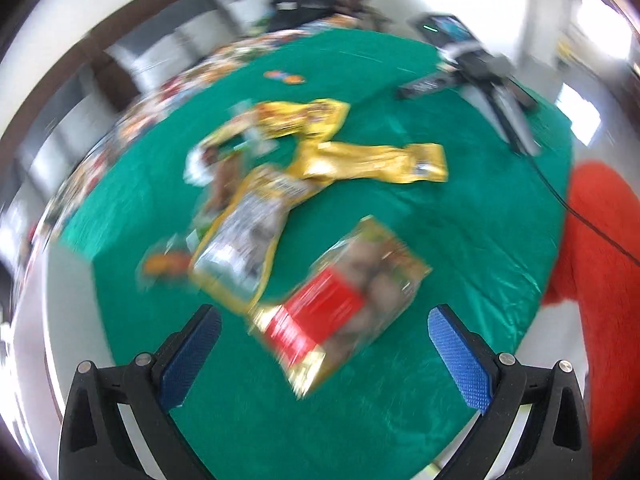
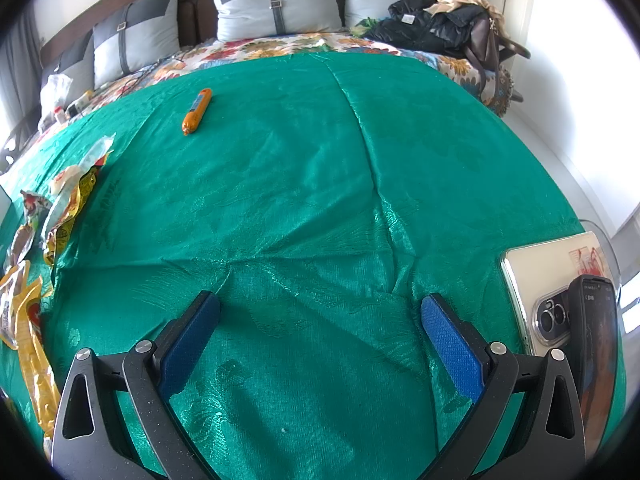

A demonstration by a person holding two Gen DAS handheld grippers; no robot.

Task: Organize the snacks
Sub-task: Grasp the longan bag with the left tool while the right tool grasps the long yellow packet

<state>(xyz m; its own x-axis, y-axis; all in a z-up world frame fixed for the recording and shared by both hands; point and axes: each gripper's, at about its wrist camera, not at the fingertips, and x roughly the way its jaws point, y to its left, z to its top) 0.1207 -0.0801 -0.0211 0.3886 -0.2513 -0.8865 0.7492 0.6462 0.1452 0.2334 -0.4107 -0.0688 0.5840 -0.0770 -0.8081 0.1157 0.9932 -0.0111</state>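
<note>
The left gripper [image 1: 324,320] hangs with fingers spread and empty just before the red-labelled snack bag [image 1: 344,304], low centre of its blurred view. That crinkly film pouch is probably light and slippery; a flat sealed edge looks the best hold. Behind it lie yellow packets [image 1: 360,156] (glossy, limp). The right gripper [image 2: 320,320], equally spread, faces bare green satin cloth [image 2: 320,200]; an orange sausage stick [image 2: 197,111] rests upper left.

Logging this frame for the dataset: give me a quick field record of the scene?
surface: green cloth over a bed
left tongs: open, empty, above red-and-gold snack bag
right tongs: open, empty, over bare cloth
snack pile: yellow packets, loosely heaped
stray item: orange sausage stick, apart from pile
non-snack: phone at right edge
left view: motion-blurred
</note>
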